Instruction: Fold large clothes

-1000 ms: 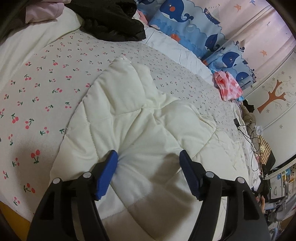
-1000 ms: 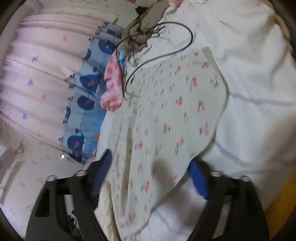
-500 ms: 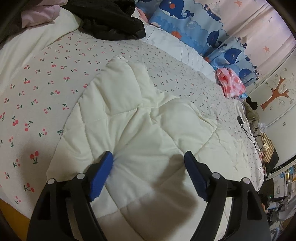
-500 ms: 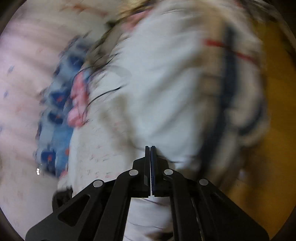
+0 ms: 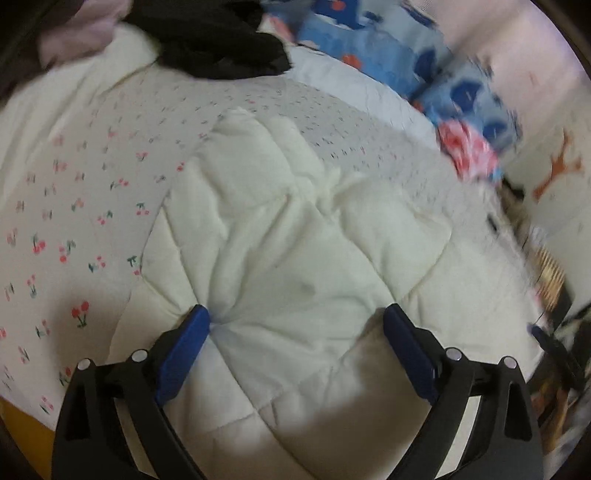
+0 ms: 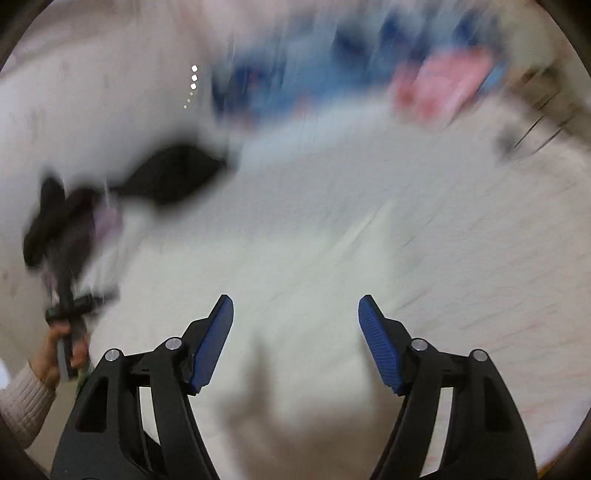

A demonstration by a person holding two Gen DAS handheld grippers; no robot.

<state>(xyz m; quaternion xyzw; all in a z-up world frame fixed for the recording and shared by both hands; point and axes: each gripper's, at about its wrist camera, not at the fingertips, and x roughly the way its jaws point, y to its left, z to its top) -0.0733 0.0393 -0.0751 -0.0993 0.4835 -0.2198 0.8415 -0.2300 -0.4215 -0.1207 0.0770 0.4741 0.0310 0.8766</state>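
Observation:
A cream quilted garment (image 5: 295, 258) lies spread on the cherry-print bed sheet (image 5: 74, 206). My left gripper (image 5: 297, 321) is open, its blue pads pressing down into the quilted fabric on either side of a puffed section. In the right wrist view, which is heavily blurred, my right gripper (image 6: 295, 314) is open and empty above pale fabric (image 6: 351, 258). The person's other hand with the left gripper's handle (image 6: 68, 332) shows at the left edge of that view.
A black garment (image 5: 221, 44) and a pink one (image 5: 77, 33) lie at the bed's far end. Blue whale-print curtain (image 5: 424, 74) and a pink-red cloth (image 5: 469, 151) are at the far right. Clutter stands beyond the bed's right edge.
My right gripper was shut half a second ago and is now open, and it has swung fast to face the bed. My left gripper has pushed slightly further into the quilted garment.

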